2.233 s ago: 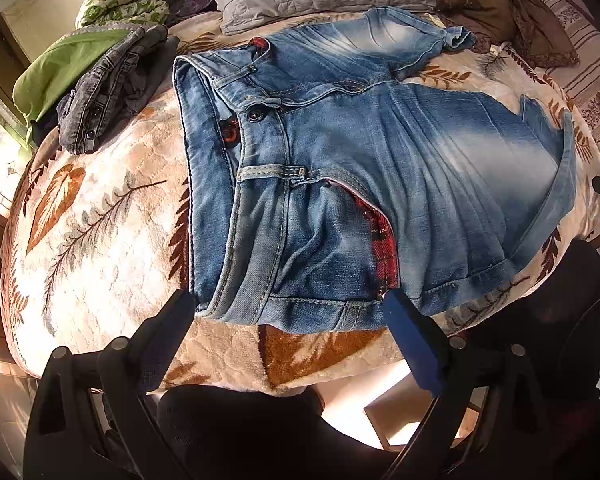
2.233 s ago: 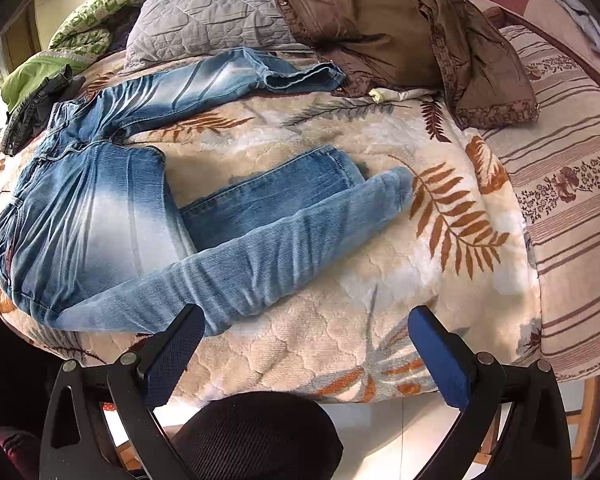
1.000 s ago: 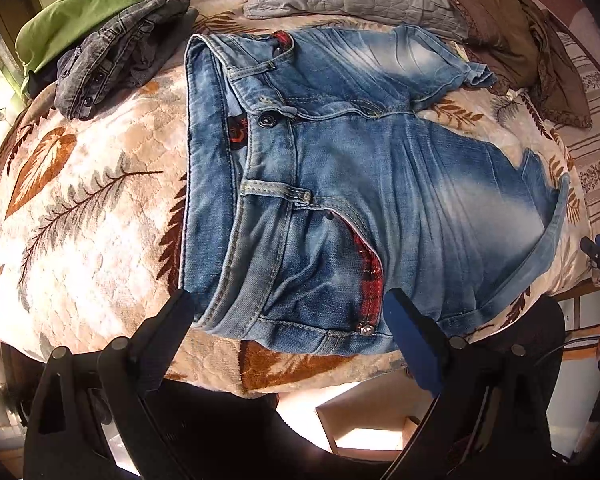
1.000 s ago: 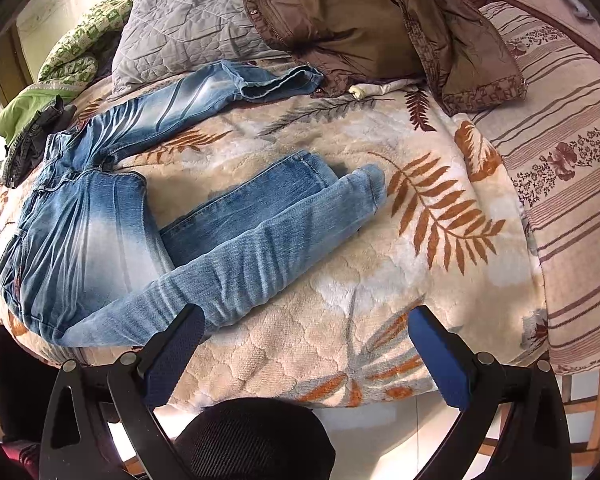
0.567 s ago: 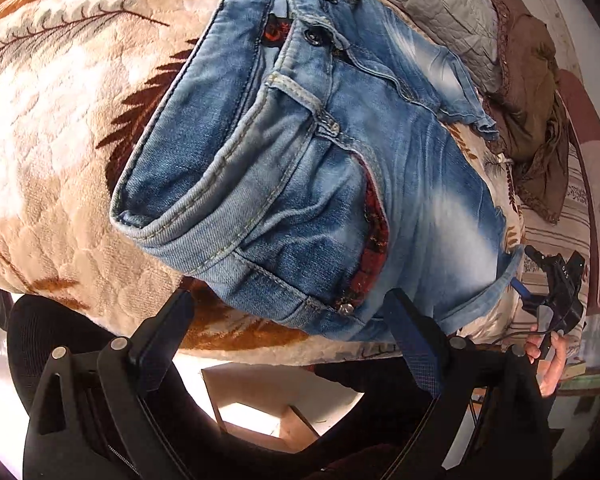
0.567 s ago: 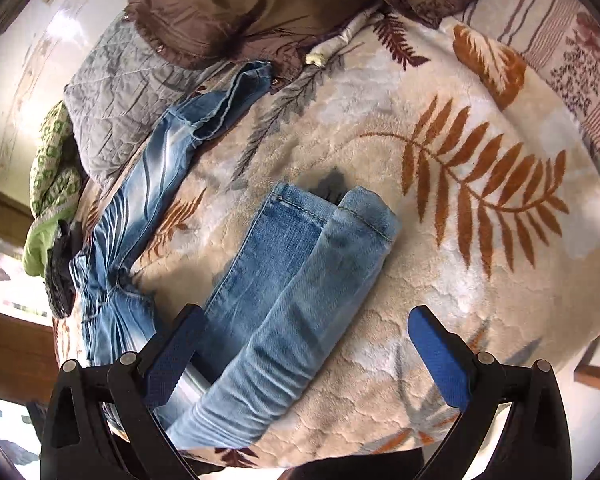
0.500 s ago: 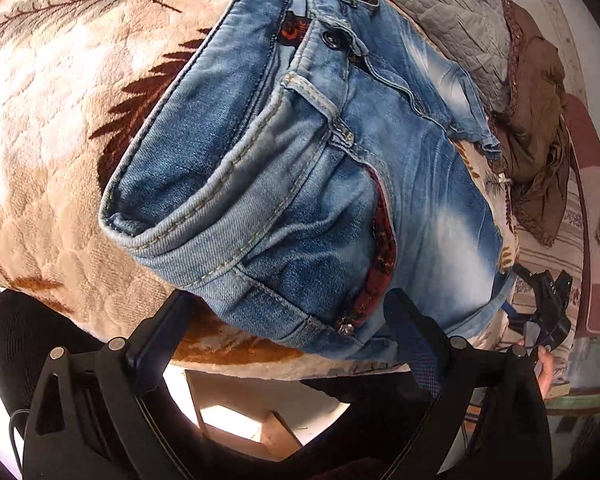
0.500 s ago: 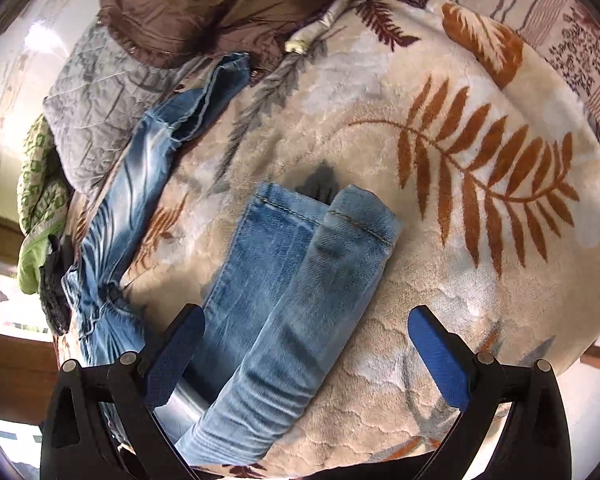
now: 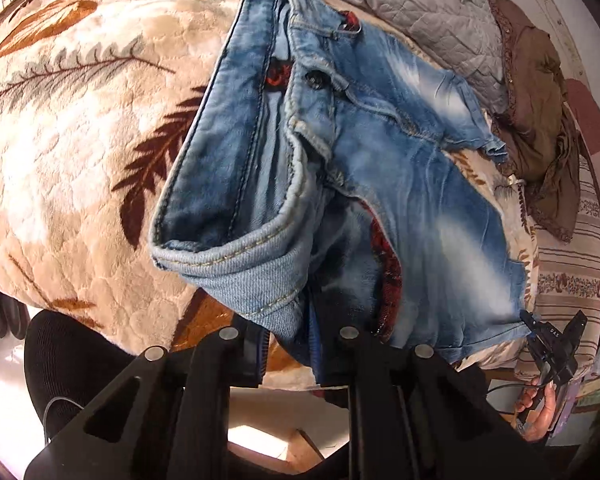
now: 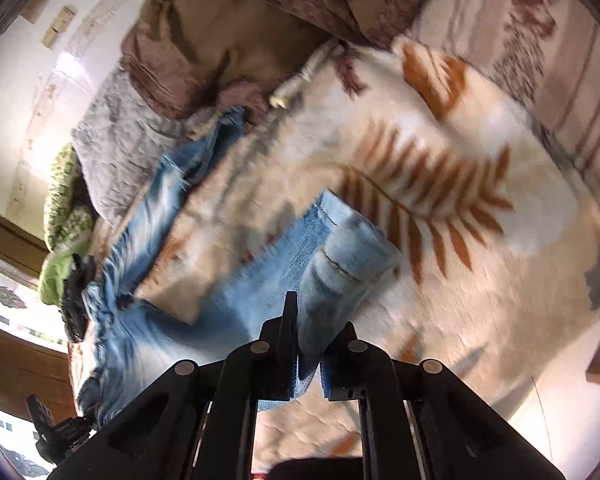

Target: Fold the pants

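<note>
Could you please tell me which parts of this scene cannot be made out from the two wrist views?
- Left wrist view: the contact of the left gripper with the faded blue denim jeans is hidden behind the bunched waistband.
- Right wrist view: motion blur smears the cream leaf-print blanket; the closing right gripper has the jeans' leg between its jaws.
- Both views: the bed's far end is cut off by the frame edge.
</note>
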